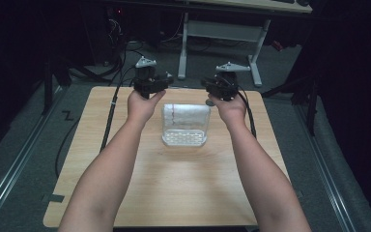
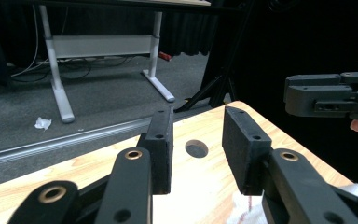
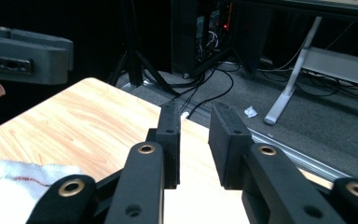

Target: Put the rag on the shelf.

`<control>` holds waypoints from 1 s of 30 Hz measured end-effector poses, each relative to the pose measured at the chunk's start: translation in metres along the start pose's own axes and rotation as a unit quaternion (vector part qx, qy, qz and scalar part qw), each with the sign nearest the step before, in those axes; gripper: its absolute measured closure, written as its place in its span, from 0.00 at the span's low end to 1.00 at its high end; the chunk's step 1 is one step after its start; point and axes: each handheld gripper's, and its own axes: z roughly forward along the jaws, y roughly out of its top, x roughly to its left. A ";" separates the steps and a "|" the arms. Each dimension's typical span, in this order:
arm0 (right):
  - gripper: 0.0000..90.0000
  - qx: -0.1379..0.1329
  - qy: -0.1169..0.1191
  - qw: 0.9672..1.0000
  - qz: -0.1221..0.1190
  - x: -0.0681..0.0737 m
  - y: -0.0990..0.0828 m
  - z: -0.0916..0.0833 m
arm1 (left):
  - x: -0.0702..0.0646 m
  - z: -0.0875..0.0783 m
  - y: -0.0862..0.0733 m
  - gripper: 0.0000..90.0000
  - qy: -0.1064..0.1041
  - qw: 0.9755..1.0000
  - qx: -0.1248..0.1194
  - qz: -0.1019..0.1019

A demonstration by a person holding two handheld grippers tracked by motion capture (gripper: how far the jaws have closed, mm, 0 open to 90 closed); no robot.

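A clear plastic basket (image 1: 184, 124) sits near the middle of the wooden counter (image 1: 174, 193), with a white cloth (image 1: 186, 115) bearing a thin red stripe inside it, toward the basket's far end. Both hands are raised at the far side of the basket: the left tongs (image 1: 166, 79) hover just beyond its far-left corner, the right tongs (image 1: 207, 83) just beyond its far-right corner, tips pointing toward each other above the cloth.

The left tongs (image 2: 198, 140) stand moderately apart with nothing between the pads; the right tongs (image 3: 196, 135) show a narrower gap, also empty. Neither touches the cloth or the basket.

This looks like the approach step, before any grasp: the work seems to be taking the cloth from the basket. The next move likely calls for lowering both tongs past the basket's rim onto the cloth's far edge, one at each corner, then closing on the fabric.

The cloth (image 3: 23, 175) looks soft and terry-like, loosely bunched, so it should give and drape when pinched. The basket is rigid and translucent, with a perforated or ribbed wall and rounded corners. The counter is smooth light wood grain with a round hole (image 2: 196, 148) near its far edge, beyond the basket. The pads are matte black blocks.
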 end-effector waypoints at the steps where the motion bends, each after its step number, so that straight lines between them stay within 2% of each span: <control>1: 0.81 0.002 0.001 1.000 -0.002 0.001 -0.001 -0.001 | 0.000 -0.002 -0.001 0.70 0.001 1.000 0.002 0.002; 5: 0.78 -0.003 0.002 1.000 -0.011 0.005 -0.009 -0.011 | -0.002 -0.014 -0.008 0.69 0.009 1.000 -0.007 0.009; 9: 0.75 -0.007 0.000 1.000 -0.019 0.010 -0.016 -0.022 | -0.006 -0.020 -0.015 0.67 0.019 1.000 0.000 0.022; 11: 0.74 -0.007 0.000 1.000 -0.017 0.010 -0.020 -0.026 | -0.010 -0.025 -0.018 0.66 0.013 1.000 -0.007 0.018; 14: 0.71 -0.008 -0.002 1.000 -0.017 0.013 -0.025 -0.034 | -0.019 -0.034 -0.021 0.66 0.015 0.999 -0.012 0.038; 15: 0.71 -0.008 -0.002 1.000 -0.017 0.013 -0.025 -0.034 | -0.019 -0.034 -0.021 0.66 0.015 0.999 -0.012 0.038; 16: 0.69 -0.014 -0.003 1.000 -0.019 0.015 -0.029 -0.042 | -0.024 -0.040 -0.023 0.65 0.010 0.999 -0.015 0.040; 19: 0.67 -0.017 -0.003 1.000 -0.020 0.017 -0.033 -0.048 | -0.030 -0.048 -0.027 0.63 0.013 0.999 -0.015 0.048; 20: 0.65 -0.018 -0.002 1.000 -0.021 0.019 -0.038 -0.057 | -0.034 -0.055 -0.031 0.61 0.018 0.998 -0.009 0.058; 22: 0.64 -0.017 -0.003 1.000 -0.021 0.021 -0.043 -0.064 | -0.037 -0.063 -0.037 0.60 0.024 0.997 -0.007 0.071; 25: 0.62 -0.015 -0.002 1.000 -0.025 0.024 -0.053 -0.073 | -0.037 -0.077 -0.049 0.58 0.025 0.997 -0.007 0.069; 26: 0.61 -0.016 -0.002 0.999 -0.028 0.025 -0.057 -0.075 | -0.037 -0.077 -0.049 0.57 0.025 0.997 -0.007 0.069; 29: 0.58 -0.009 -0.006 0.999 -0.040 0.030 -0.070 -0.081 | -0.034 -0.093 -0.073 0.53 0.022 0.998 0.000 0.060; 30: 0.56 0.003 -0.005 0.999 -0.043 0.033 -0.074 -0.083 | -0.034 -0.096 -0.078 0.53 0.023 0.998 0.002 0.058</control>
